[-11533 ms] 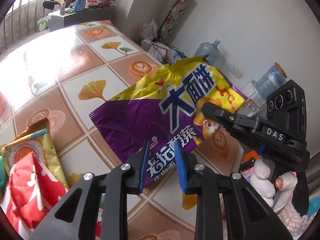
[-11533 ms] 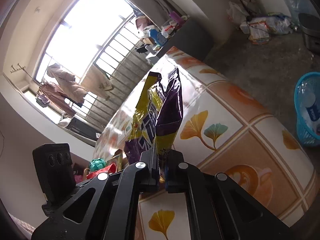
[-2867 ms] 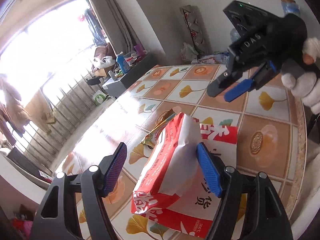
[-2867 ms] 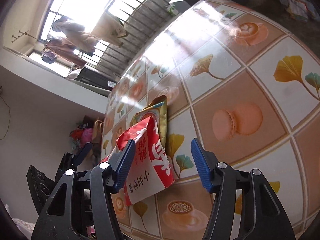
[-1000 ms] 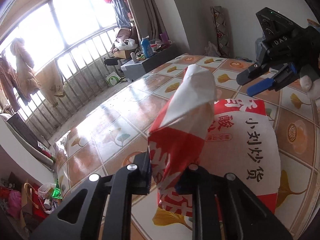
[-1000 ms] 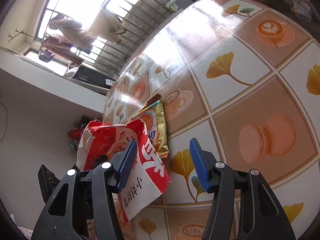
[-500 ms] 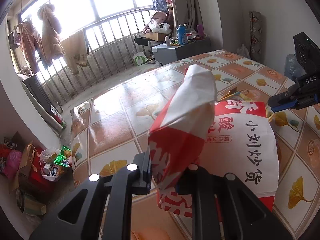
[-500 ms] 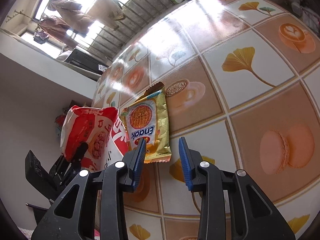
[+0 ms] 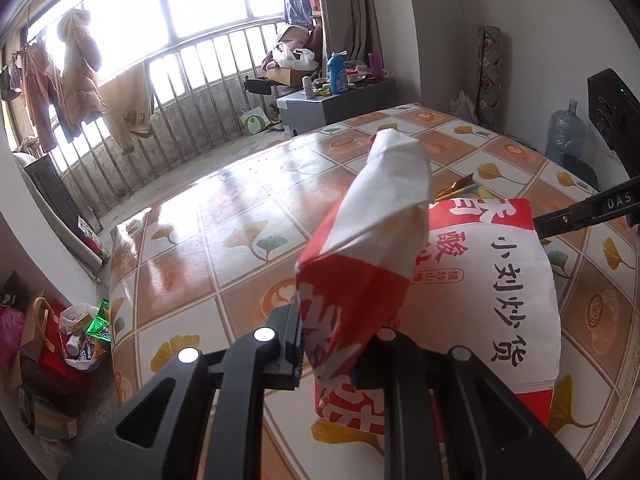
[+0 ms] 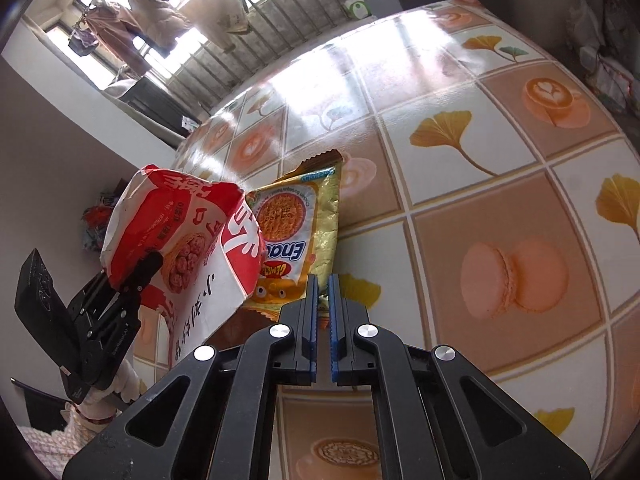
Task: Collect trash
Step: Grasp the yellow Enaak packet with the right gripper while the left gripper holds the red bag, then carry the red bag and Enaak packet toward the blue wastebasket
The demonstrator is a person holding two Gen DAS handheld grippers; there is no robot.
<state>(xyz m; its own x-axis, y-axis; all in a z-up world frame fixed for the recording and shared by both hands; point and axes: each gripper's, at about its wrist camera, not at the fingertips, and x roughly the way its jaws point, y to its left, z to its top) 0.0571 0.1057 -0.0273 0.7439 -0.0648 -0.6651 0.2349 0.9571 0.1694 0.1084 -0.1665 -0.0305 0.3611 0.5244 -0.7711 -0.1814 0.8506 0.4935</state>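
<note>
My left gripper (image 9: 338,332) is shut on a red and white snack bag (image 9: 372,240) and holds it lifted over the tiled table (image 9: 240,216). The same bag (image 10: 180,240) shows at the left of the right wrist view, with the left gripper (image 10: 132,276) pinching it. A yellow Enaak snack packet (image 10: 296,232) lies flat on the table beside the bag. My right gripper (image 10: 323,284) has closed its blue pads on the packet's near edge. The right gripper's body (image 9: 592,208) shows at the far right of the left wrist view.
The table (image 10: 480,160) has an orange and white tile pattern with ginkgo leaves. Bags of rubbish (image 9: 80,332) lie on the floor to the left. A grey cabinet (image 9: 332,104) with bottles stands by the balcony rail. A water jug (image 9: 564,132) stands at the right wall.
My right gripper has closed from wide open down onto the near edge of the yellow packet. My left gripper still holds the red bag raised and has turned slightly left.
</note>
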